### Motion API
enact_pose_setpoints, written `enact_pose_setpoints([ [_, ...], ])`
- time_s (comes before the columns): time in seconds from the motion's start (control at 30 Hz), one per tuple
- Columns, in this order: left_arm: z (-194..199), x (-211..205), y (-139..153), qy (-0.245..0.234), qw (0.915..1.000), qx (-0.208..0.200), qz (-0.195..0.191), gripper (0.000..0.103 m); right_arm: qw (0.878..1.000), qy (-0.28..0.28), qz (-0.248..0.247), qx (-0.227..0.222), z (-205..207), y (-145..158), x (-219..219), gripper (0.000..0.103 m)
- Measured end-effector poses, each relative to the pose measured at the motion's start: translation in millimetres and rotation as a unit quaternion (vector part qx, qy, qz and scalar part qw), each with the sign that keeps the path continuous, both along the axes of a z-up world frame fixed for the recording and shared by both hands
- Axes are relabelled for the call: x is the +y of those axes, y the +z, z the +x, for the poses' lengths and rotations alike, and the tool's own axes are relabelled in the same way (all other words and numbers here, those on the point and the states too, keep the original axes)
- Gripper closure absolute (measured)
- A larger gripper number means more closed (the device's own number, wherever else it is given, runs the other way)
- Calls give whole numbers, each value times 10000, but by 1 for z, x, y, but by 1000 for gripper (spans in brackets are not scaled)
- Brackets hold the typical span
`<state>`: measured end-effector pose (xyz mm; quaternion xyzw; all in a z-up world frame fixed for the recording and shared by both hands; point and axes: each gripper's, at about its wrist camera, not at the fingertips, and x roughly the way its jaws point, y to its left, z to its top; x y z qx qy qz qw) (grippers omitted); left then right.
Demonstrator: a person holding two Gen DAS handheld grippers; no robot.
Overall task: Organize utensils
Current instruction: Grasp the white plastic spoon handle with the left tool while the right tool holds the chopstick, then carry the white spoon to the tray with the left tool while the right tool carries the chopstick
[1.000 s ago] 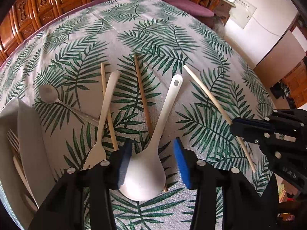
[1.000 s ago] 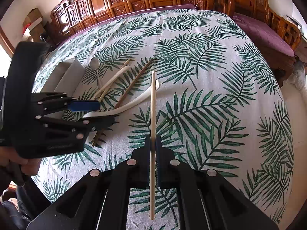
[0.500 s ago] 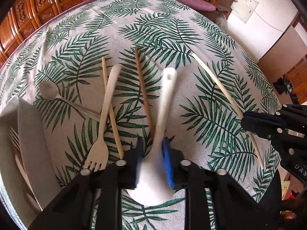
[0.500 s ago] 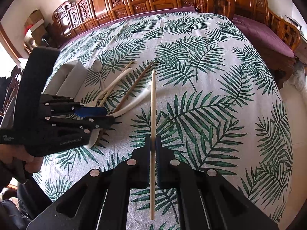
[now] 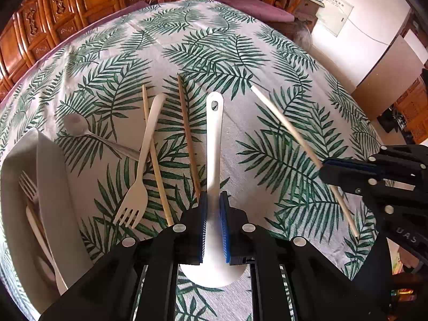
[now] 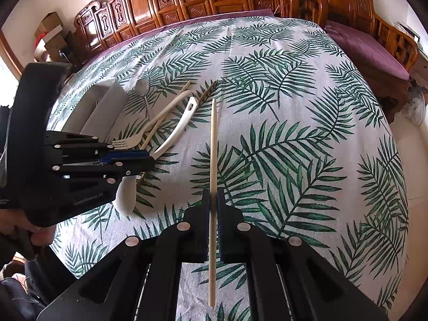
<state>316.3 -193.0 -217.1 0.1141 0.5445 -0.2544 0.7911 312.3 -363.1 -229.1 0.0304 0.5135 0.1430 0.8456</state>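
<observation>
The left gripper (image 5: 213, 206) had just been closing, and its blue pads now pressed on the neck of the white ladle-like spoon (image 5: 214, 144), where the handle meets the bowl; the jaws stood almost together with only the narrow handle between them. The spoon's bowl showed below the pads, and its handle, with a hole at the tip, ran away across the leaf-patterned tablecloth (image 5: 214, 40). The right gripper (image 6: 212, 198) was clamped tight on a pale chopstick (image 6: 213, 144), gripping it nearer its lower end, so that most of the stick reached forward over the cloth. On the cloth to the left of the spoon lay a brown chopstick (image 5: 187, 131), a pale chopstick (image 5: 155, 157) crossed by a white plastic fork (image 5: 141, 168), and a metal spoon (image 5: 88, 133). At the left edge stood a grey utensil tray (image 5: 50, 187) with a fork (image 5: 28, 187) already in one compartment.
</observation>
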Motion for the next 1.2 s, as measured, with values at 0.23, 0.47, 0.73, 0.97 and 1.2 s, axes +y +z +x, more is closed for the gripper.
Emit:
enact_pose_setpoints([
  [0.23, -10, 8, 19, 64, 9994, -164, -307, 95, 10000, -9, -16, -50, -1, 6, 4, 97],
  [0.47, -17, 13, 30, 89, 9984, -256, -494, 95, 9999, -2, -48, -122, -4, 14, 8, 97],
  [0.73, -23, 29, 60, 196, 9962, -455, -719, 95, 9998, 42, -47, -212, -6, 23, 17, 97],
  [0.97, -26, 62, 86, 384, 9936, -667, -829, 95, 9994, 142, 8, -312, 0, 33, 37, 97],
  [1.2, -22, 106, 99, 700, 9908, -790, -848, 95, 9988, 344, 8, -359, 9, 40, 66, 97],
])
